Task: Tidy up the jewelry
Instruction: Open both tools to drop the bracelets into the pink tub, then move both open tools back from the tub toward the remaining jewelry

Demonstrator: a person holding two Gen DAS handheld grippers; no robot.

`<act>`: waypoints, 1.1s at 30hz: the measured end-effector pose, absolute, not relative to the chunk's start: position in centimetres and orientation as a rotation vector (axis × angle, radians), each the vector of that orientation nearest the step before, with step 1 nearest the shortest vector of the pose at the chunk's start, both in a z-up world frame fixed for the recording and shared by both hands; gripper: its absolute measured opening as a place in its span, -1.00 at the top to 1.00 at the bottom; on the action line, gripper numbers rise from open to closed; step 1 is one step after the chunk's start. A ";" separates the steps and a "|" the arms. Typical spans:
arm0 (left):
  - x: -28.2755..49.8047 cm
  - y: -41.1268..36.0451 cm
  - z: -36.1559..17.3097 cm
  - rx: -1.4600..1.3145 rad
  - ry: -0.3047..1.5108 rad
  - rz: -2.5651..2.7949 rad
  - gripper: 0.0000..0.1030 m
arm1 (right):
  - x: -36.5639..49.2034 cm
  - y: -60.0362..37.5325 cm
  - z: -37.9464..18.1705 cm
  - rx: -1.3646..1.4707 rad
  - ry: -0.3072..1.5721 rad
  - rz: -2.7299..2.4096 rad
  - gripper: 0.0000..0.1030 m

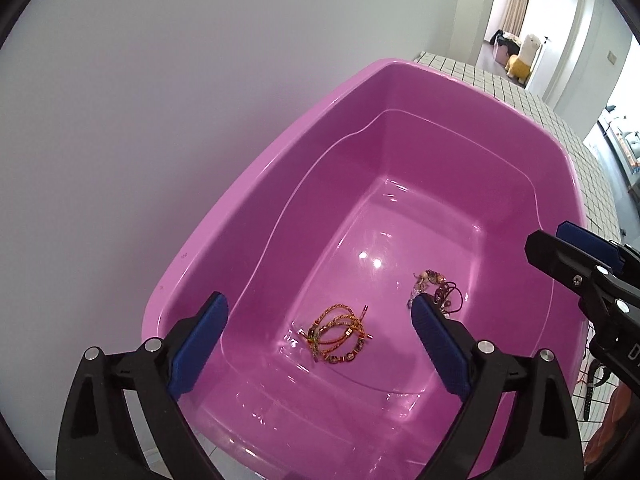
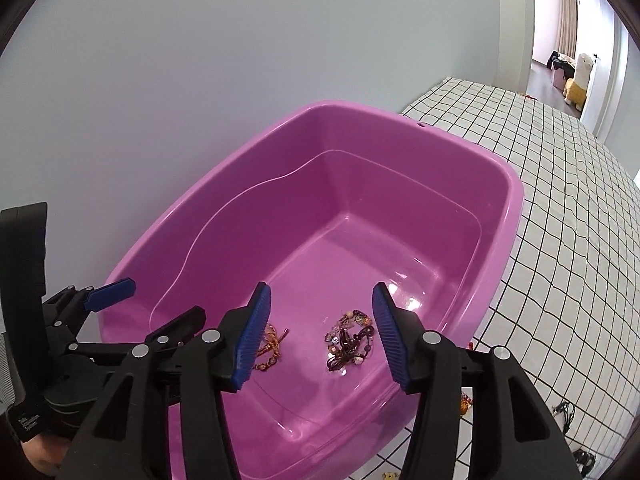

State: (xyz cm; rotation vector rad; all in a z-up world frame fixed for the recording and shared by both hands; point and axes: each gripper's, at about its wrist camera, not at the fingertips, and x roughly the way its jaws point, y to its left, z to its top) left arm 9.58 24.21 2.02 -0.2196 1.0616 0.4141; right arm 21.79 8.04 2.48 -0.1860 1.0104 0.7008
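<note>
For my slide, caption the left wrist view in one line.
Open left hand-held gripper above a pink tub holding a woven orange bracelet bundle and a beaded cluster.

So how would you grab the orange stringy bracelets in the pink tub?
Probably from straight above: the orange bracelets lie flat on the pink tub's floor. Pinch across the bunched cords in the middle, where they overlap; loose loops might slip.

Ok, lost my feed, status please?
Left gripper open, empty. Right gripper open, empty. Orange braided cord bracelets and dark beaded jewelry tangle lie apart in the pink plastic tub. Nothing obstructing.
</note>
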 end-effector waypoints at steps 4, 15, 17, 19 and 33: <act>9.1 24.1 2.3 -0.221 1.057 0.400 -0.81 | 21.1 7.6 2.9 -0.176 1.002 0.700 -0.03; 6.7 23.1 4.3 -0.204 0.996 0.372 -0.87 | 18.4 4.9 4.2 -0.118 0.977 0.665 -0.10; 6.1 22.7 4.6 -0.197 0.990 0.354 -0.87 | 17.9 4.3 4.4 -0.109 0.974 0.652 -0.10; 5.7 22.3 5.0 -0.185 0.984 0.336 -0.87 | 17.2 3.6 4.6 -0.098 0.971 0.635 -0.11; 3.5 16.9 6.5 -0.053 0.893 0.133 -0.88 | 10.6 -5.5 4.0 0.011 0.973 0.387 -0.24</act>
